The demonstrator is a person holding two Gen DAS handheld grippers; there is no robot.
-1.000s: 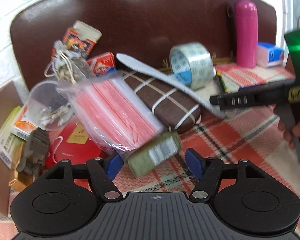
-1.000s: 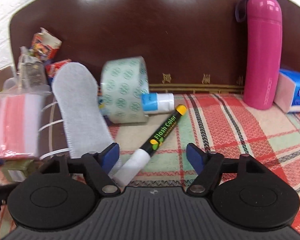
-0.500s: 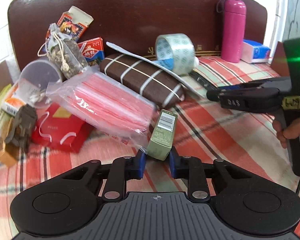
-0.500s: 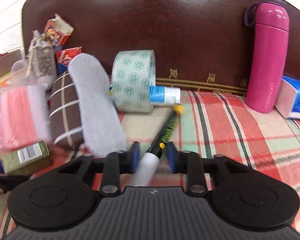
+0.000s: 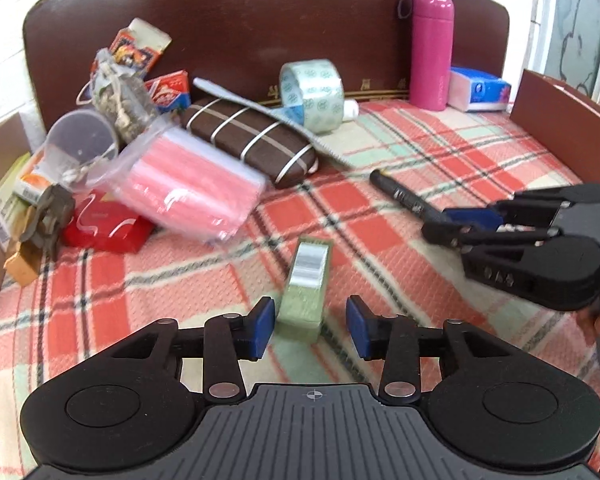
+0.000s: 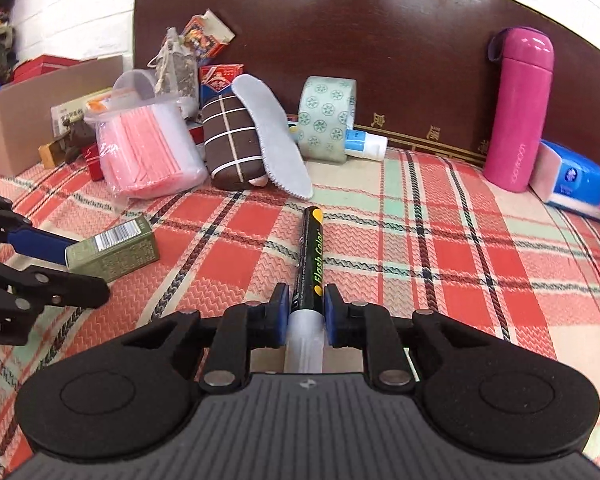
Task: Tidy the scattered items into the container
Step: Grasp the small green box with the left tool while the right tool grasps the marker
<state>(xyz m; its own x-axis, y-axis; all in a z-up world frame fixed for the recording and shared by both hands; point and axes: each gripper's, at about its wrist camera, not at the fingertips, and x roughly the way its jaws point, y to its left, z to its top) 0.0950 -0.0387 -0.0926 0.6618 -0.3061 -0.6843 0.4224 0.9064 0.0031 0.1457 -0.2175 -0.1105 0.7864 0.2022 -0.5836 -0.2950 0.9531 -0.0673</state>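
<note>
A small green box lies on the plaid blanket between the jaws of my left gripper. Those jaws are opening. The left pad is close beside the box and a gap shows on the right. My right gripper is shut on a black marker, gripped near its white cap end, with the yellow tip pointing away. Its jaws are just beginning to open, though the pads still touch the barrel. The left wrist view shows the right gripper with the marker at the right. An open cardboard box stands at the far left.
A heap lies by the dark headboard: a pink bag, a brown striped case, a grey insole, a tape roll and card packs. A pink flask and a tissue pack stand at the right.
Both grippers closed on their items and drew back from the heap. The green box came out from under the pink bag, and the left jaws have since parted. The marker moved off the tape roll.
</note>
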